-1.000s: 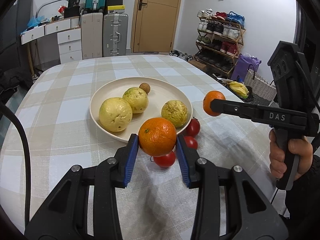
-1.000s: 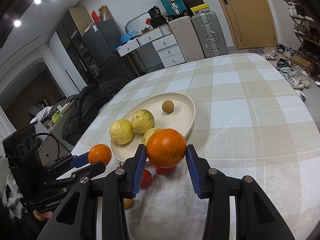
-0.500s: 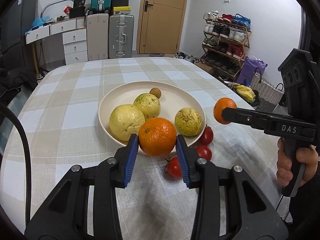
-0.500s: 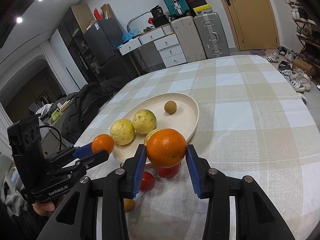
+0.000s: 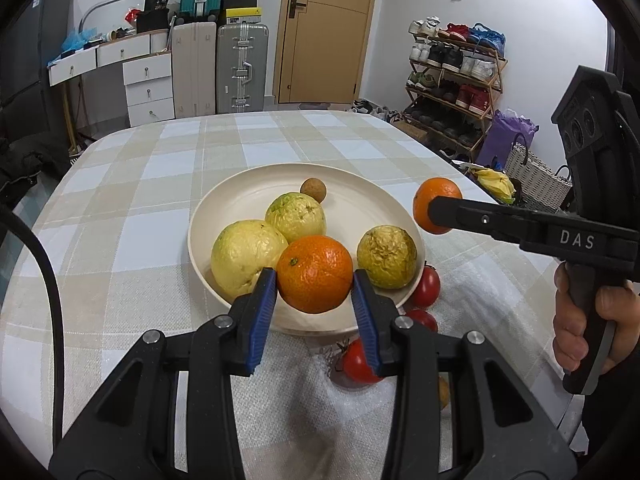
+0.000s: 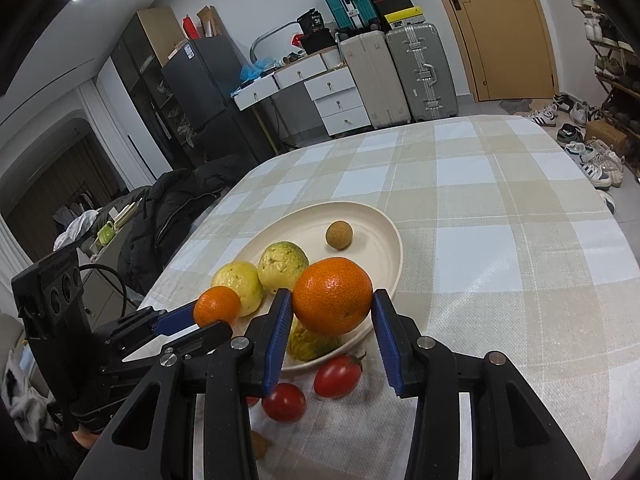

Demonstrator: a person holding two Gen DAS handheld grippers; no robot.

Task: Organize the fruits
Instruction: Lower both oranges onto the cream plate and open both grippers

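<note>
Left gripper: we find the left gripper clenched on an orange, both blue pads pressed to its sides, held in the air over the near rim of the plate.
Right gripper: we find the right gripper grasping a second orange, held clear above the near edge of the plate.
Plate: we note a cream plate on the checked worktop. It holds three yellow-green fruits and, at its far side, one small brown fruit.
Tomatoes: we count three red tomatoes on the worktop, just outside the near rim of the plate, on a white cloth.
Loose fruit: we see one more small brown fruit on the cloth, nearer the camera than the tomatoes.
Hand: we see a hand on the right gripper's handle, to the right of the plate.
</note>
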